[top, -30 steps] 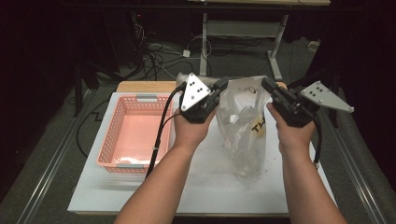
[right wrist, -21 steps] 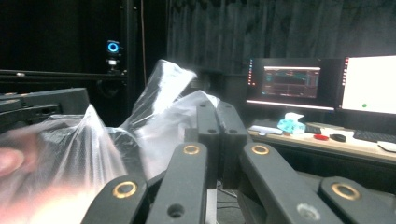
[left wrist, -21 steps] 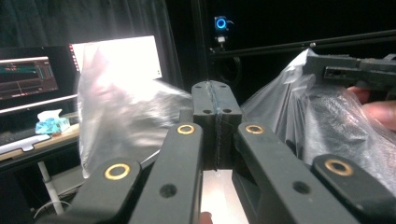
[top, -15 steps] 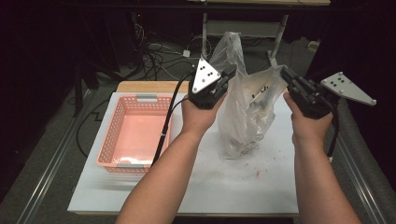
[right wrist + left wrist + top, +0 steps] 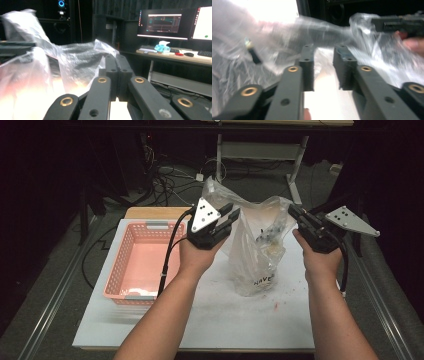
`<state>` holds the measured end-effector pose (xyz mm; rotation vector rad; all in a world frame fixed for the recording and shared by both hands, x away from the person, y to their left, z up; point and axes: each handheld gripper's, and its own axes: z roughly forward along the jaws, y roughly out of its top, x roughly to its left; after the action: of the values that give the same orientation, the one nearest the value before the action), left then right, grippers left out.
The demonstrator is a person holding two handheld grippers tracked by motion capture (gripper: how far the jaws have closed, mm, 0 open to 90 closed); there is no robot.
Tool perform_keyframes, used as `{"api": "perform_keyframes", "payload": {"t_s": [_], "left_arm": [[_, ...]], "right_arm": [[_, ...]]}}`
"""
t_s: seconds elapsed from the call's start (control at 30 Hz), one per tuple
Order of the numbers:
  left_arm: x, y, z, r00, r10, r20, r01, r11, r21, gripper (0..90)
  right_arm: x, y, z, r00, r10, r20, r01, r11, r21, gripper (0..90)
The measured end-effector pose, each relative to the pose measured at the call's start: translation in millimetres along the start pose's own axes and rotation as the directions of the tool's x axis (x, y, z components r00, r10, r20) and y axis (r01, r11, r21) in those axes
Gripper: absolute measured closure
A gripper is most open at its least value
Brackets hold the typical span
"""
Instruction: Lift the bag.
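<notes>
High view shows us a crumpled clear plastic bag (image 5: 255, 250) standing on the white table top (image 5: 210, 315) between our left gripper (image 5: 226, 220), whose jaws have just been opening and stand apart with no film pinched between them, and our right gripper (image 5: 295, 212), jaws together at the bag's upper edge. Just left sits a pink plastic basket (image 5: 131, 270); bare table lies in front.

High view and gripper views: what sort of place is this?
Probably a lab or recording workspace: dark curtained surroundings, a white table with loose cables on the floor behind, and a desk with lit monitors.
</notes>
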<state>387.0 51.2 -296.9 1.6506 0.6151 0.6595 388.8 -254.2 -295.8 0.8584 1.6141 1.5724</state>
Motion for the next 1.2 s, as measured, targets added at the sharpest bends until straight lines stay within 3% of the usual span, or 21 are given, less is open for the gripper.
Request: {"api": "perform_keyframes", "payload": {"t_s": [0.23,0.4,0.53,0.63,0.77,0.8,0.87,1.07,1.13,1.17,1.2], "left_arm": [[-2.9,-24.6,-36.2,0.9989,-0.046,0.011,0.046,0.9989,-0.012,52.3],[-12.0,-38.4,-61.0,0.9994,-0.033,0.008,0.033,0.9994,-0.009,48.5],[-23.3,-57.8,-68.6,0.9991,-0.043,0.008,0.042,0.9986,0.032,45.3],[-30.4,-80.4,-64.2,0.995,-0.095,0.032,0.091,0.9907,0.101,40.4],[-33.1,-106.9,-54.7,0.9816,-0.178,0.07,0.163,0.9702,0.179,31.0],[-35.9,-112.0,-53.1,0.9798,-0.184,0.078,0.167,0.9679,0.188,30.1],[-42.8,-119.2,-50.0,0.9827,-0.165,0.084,0.146,0.9693,0.198,28.2],[-57.0,-134.3,-38.2,0.9822,-0.15,0.112,0.117,0.9577,0.263,12.9],[-59.7,-138.4,-34.6,0.9818,-0.15,0.117,0.11,0.9504,0.291,5.7],[-60.9,-141.0,-32.0,0.9792,-0.165,0.119,0.119,0.9403,0.319,2.1],[-62.3,-142.6,-30.9,0.9782,-0.172,0.117,0.124,0.9351,0.332,0.0]], "right_arm": [[-3.3,-9.6,0.4,0.9999,0.004,0.01,-0.005,1.0,0.027,90.0],[-4.3,-10.9,-0.3,0.9999,0.001,0.014,-0.001,1.0,0.031,90.0],[-4.5,-11.1,-2.2,0.9999,-0.001,0.012,0.001,0.999,0.035,90.0],[-2.4,-10.8,-4.3,0.9999,-0.007,0.009,0.006,0.999,0.036,90.0],[0.5,-9.1,-8.6,0.9998,-0.02,-0.006,0.021,0.999,0.03,90.0],[0.8,-8.5,-10.1,0.9996,-0.025,-0.011,0.025,0.999,0.028,90.0],[1.8,-7.4,-12.9,0.9995,-0.024,-0.018,0.024,0.999,0.022,90.0],[3.7,-5.8,-22.4,0.999,-0.032,-0.032,0.032,0.999,0.016,88.3],[3.7,-5.0,-26.7,0.9982,-0.042,-0.043,0.043,0.999,0.012,85.7],[3.8,-4.7,-28.4,0.998,-0.042,-0.048,0.042,0.999,0.013,84.4],[3.6,-4.0,-31.1,0.9977,-0.037,-0.058,0.038,0.999,0.009,82.7]]}}
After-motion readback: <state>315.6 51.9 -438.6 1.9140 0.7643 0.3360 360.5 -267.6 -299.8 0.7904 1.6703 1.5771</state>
